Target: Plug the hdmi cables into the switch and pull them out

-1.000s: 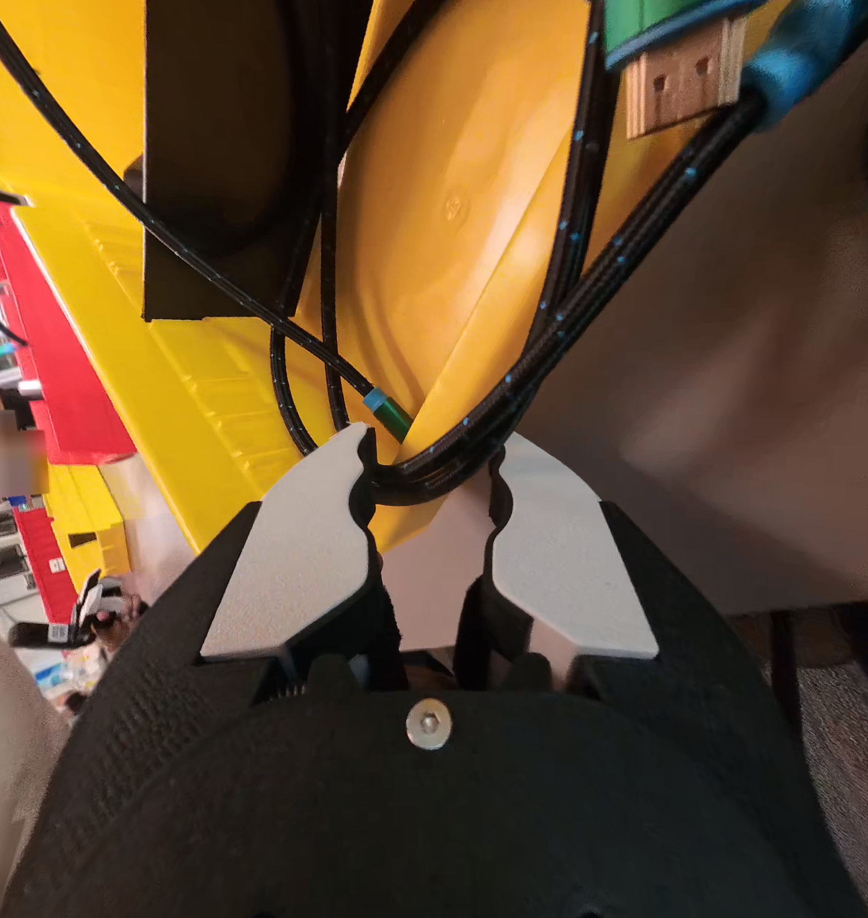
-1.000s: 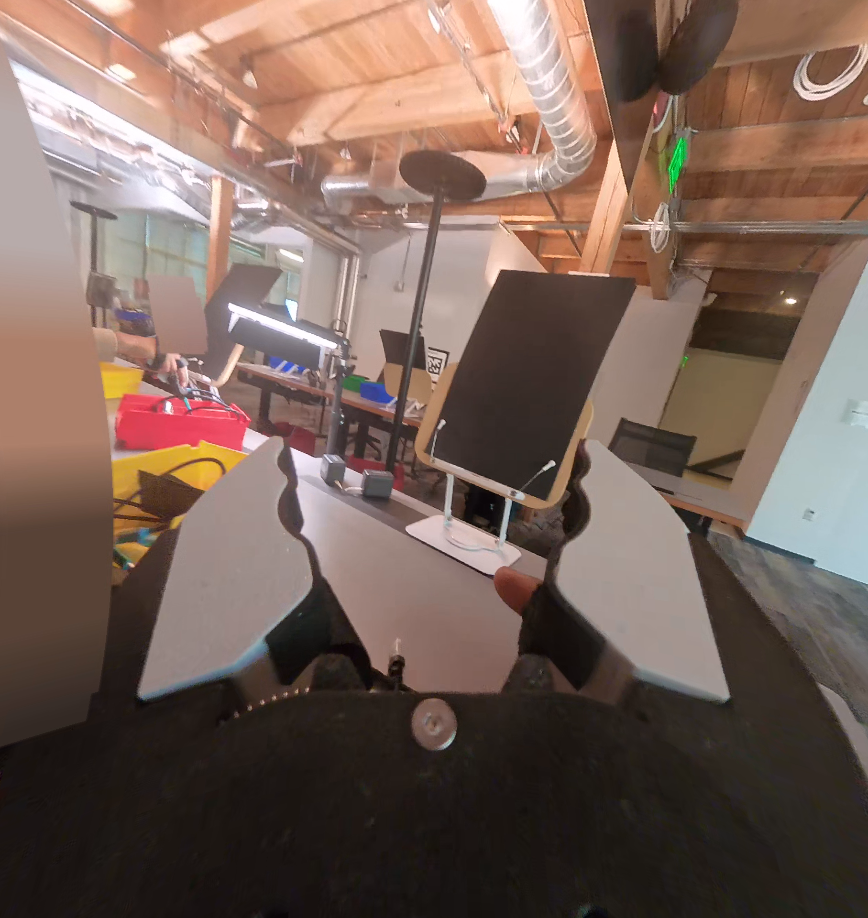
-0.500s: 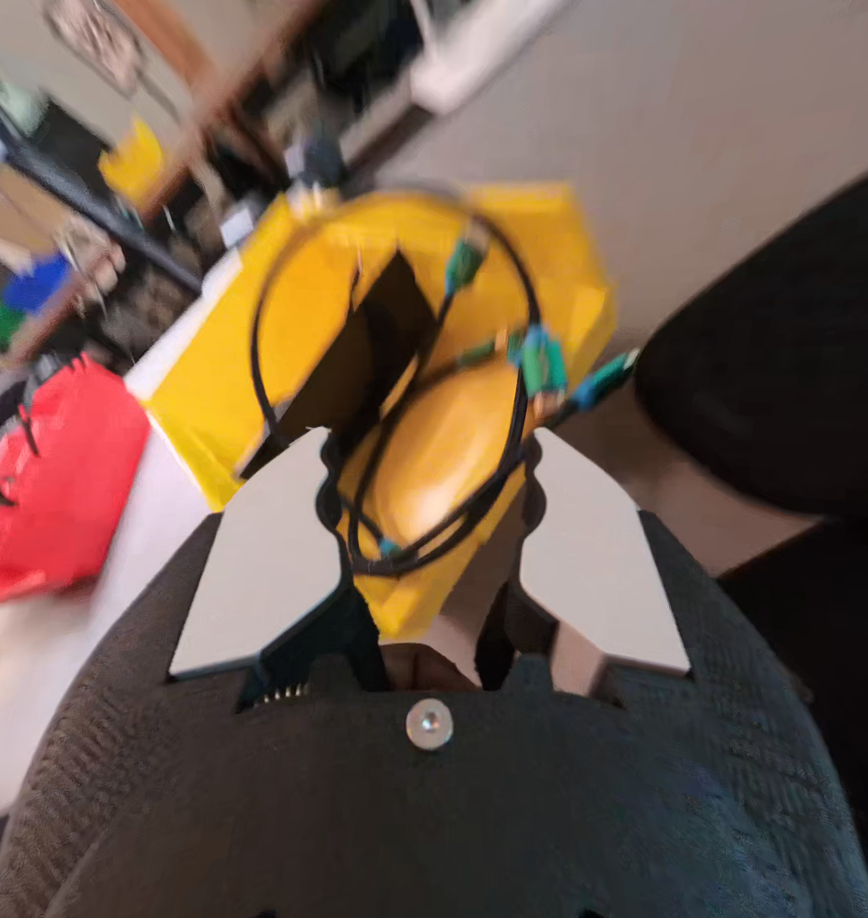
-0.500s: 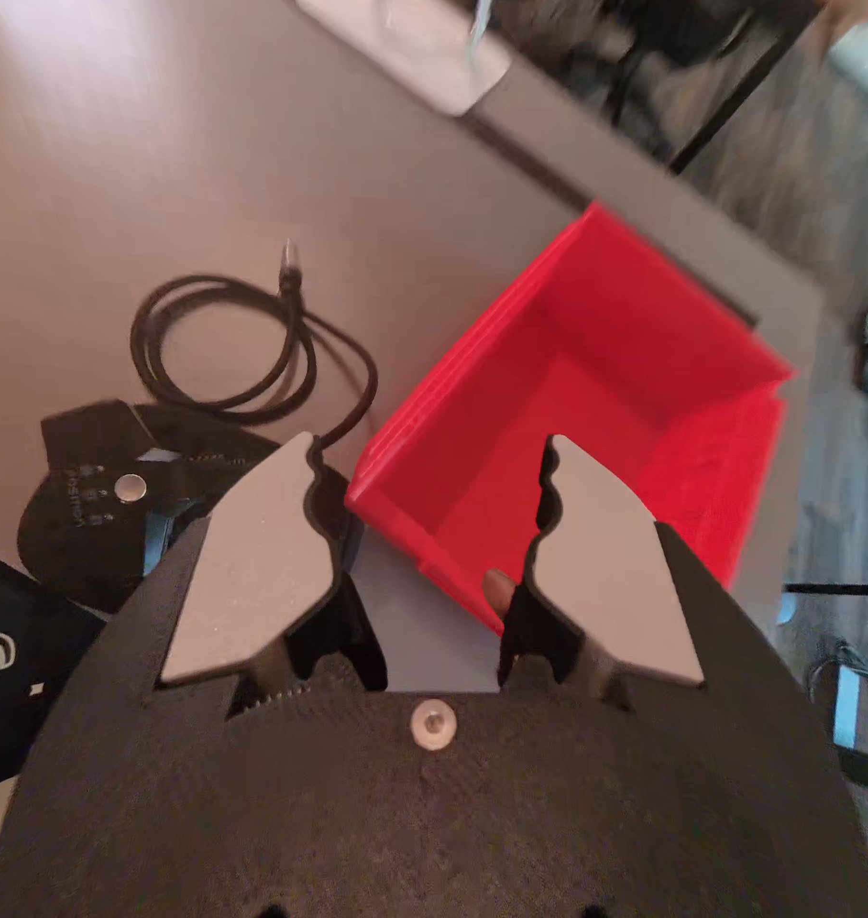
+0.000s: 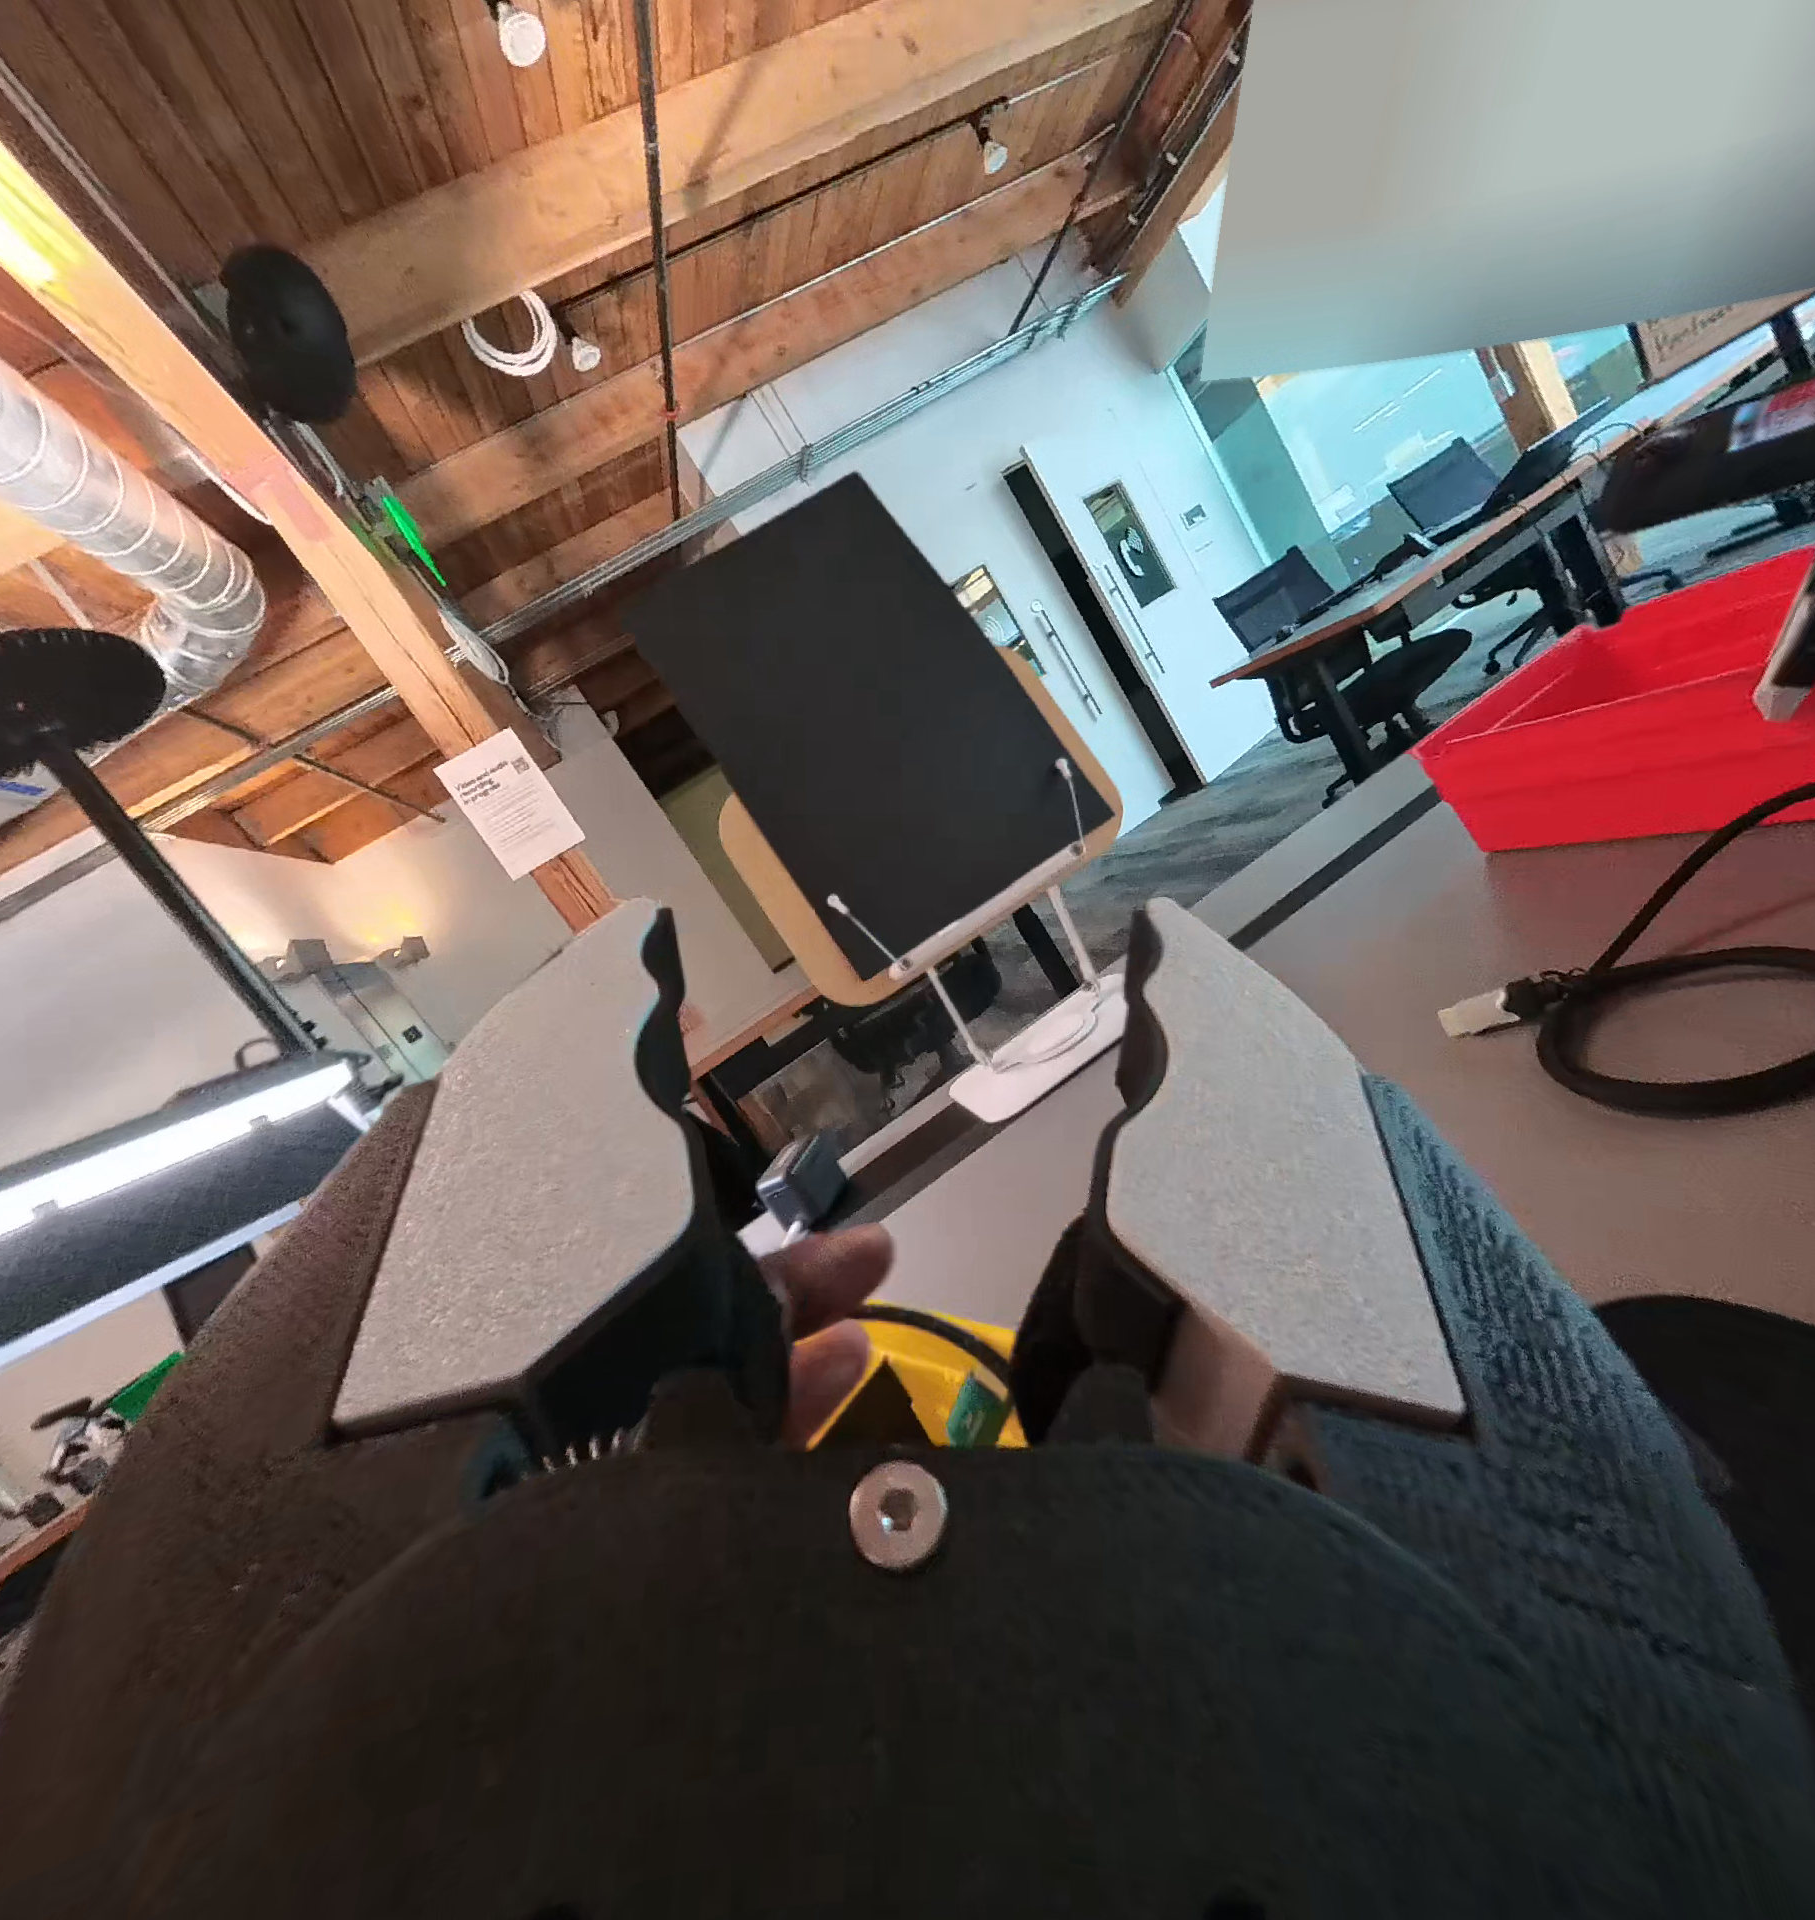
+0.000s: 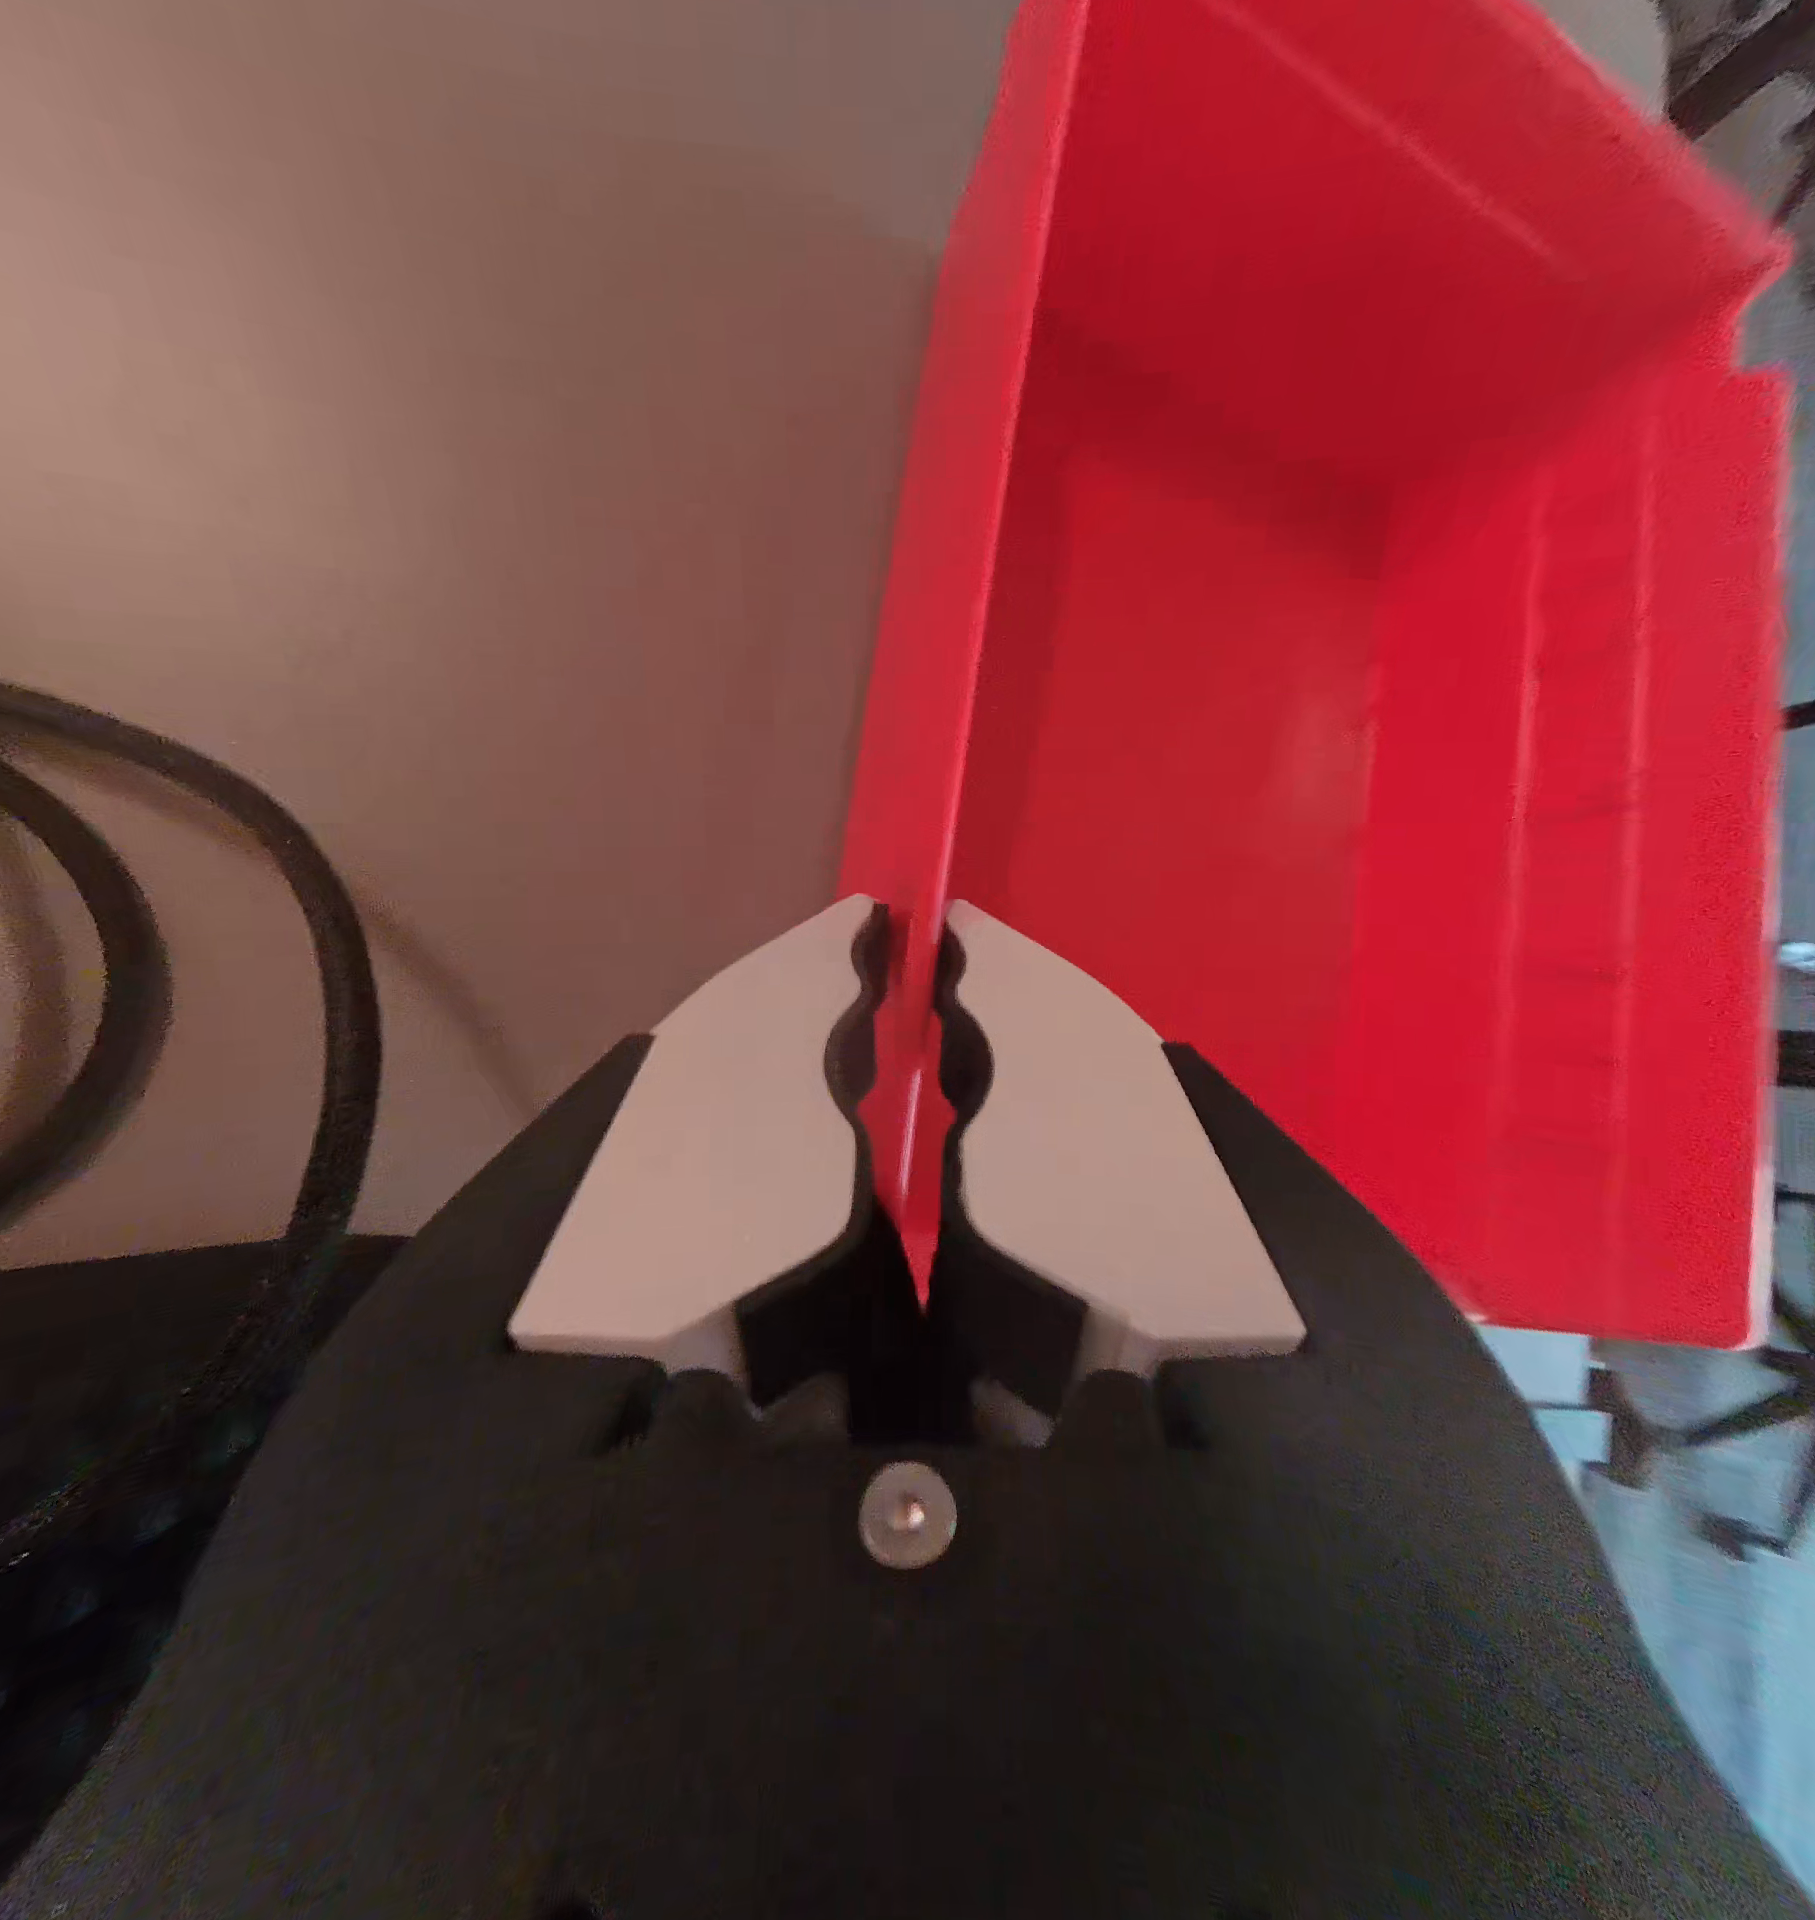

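My right gripper [image 6: 908,920] is shut on the left wall of an empty red bin [image 6: 1298,644]. A coiled black cable [image 6: 207,914] lies on the table to its left. My left gripper [image 5: 901,935] is open and empty, tilted up toward the room. In the left wrist view the same black cable [image 5: 1703,1029] lies coiled on the table at right, its silver plug [image 5: 1474,1010] pointing left, and the red bin [image 5: 1651,738] stands behind it. A yellow bin [image 5: 913,1382] with a green plug [image 5: 970,1418] shows low between the left fingers. The switch is hidden.
A dark tablet on a white stand [image 5: 872,738] stands at the table's far edge, with a small grey cube [image 5: 801,1172] near it. The right gripper [image 5: 1776,457] hangs over the red bin in the left wrist view. A thumb [image 5: 830,1309] shows between the left fingers.
My left gripper let go of the braided cables in the yellow bin, opened and swung up. My right gripper swung down from the room and shut on the red bin's wall.
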A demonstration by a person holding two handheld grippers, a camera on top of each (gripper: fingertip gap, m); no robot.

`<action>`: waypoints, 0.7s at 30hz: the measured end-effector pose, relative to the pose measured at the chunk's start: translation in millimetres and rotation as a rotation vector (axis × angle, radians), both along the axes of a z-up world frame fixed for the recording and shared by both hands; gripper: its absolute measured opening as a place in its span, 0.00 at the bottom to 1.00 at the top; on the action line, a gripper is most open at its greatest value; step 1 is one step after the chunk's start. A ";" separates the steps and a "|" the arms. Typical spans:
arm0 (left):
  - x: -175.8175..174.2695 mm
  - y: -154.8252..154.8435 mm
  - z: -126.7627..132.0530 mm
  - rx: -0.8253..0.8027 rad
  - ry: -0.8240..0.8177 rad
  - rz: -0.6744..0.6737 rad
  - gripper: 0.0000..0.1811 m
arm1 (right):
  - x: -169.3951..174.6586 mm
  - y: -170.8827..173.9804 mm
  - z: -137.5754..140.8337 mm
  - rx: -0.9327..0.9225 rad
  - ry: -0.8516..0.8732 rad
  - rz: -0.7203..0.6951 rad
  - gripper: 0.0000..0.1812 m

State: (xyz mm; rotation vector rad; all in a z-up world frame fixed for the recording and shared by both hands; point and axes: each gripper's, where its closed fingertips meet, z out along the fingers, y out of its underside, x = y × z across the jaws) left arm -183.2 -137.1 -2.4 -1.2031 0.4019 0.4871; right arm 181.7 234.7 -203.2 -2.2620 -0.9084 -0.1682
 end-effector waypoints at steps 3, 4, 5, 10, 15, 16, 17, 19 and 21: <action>8.7 10.6 13.0 -0.007 0.006 -0.034 0.43 | 12.6 8.9 -0.6 -0.029 0.066 -0.034 0.03; 8.9 14.4 16.4 -0.018 0.000 -0.038 0.42 | 16.7 12.0 -0.8 -0.029 0.072 -0.048 0.03; 7.7 18.1 19.0 -0.032 -0.008 -0.037 0.42 | 20.7 14.9 -0.9 -0.026 0.074 -0.058 0.03; -17.4 25.4 20.7 -0.093 -0.068 0.071 0.39 | 35.0 24.2 -0.2 -0.011 0.086 -0.087 0.06; -47.5 26.6 7.2 -0.131 -0.154 0.162 0.33 | 25.9 11.9 59.7 0.127 0.347 0.033 0.34; -56.8 26.2 -2.1 -0.186 -0.163 0.216 0.33 | 21.4 4.2 81.2 0.179 0.434 0.086 0.36; -65.9 25.2 -12.2 -0.242 -0.162 0.273 0.32 | 16.3 -6.5 103.5 0.226 0.536 0.148 0.39; -80.7 22.4 -33.7 -0.358 -0.132 0.367 0.33 | 6.6 -34.9 147.6 0.304 0.763 0.299 0.42; -89.8 20.7 -54.8 -0.468 -0.105 0.414 0.32 | 1.2 -67.9 183.5 0.357 0.978 0.466 0.45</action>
